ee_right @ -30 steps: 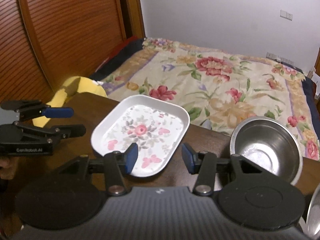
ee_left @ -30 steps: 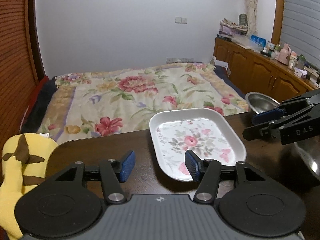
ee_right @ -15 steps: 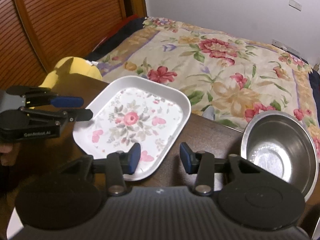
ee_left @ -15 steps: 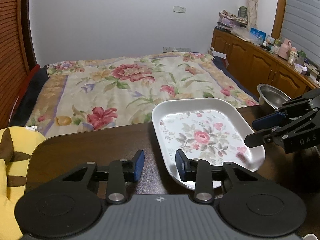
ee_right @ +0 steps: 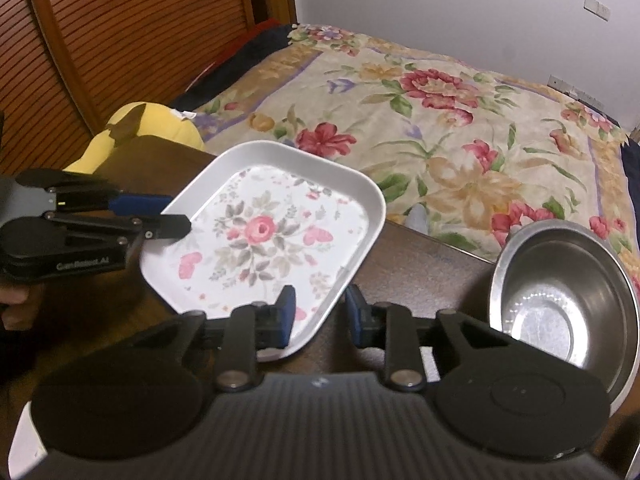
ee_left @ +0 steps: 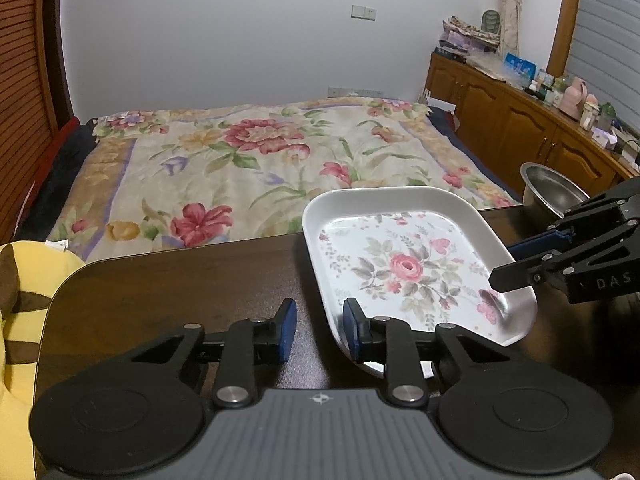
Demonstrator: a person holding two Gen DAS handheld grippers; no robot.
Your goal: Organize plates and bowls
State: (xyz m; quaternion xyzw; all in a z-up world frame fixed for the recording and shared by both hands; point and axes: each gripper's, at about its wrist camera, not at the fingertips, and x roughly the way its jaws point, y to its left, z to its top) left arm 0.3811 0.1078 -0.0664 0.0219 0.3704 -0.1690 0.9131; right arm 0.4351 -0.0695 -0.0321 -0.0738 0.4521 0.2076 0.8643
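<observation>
Left gripper (ee_left: 318, 330) jaws parted, straddling the near-left rim of the floral tray (ee_left: 404, 264), one pad inside, one outside; not clamped. Right gripper (ee_right: 320, 316) likewise parted across the tray's opposite rim, left pad over the tray floor, right pad over the dark wooden table (ee_right: 420, 260). Tray sits on the table near its far edge. Steel bowl (ee_right: 560, 300) on the table right of the tray, apart from it. Yellow plush (ee_left: 20, 280) at the table's left side; floral bedspread (ee_left: 260, 160) behind.
</observation>
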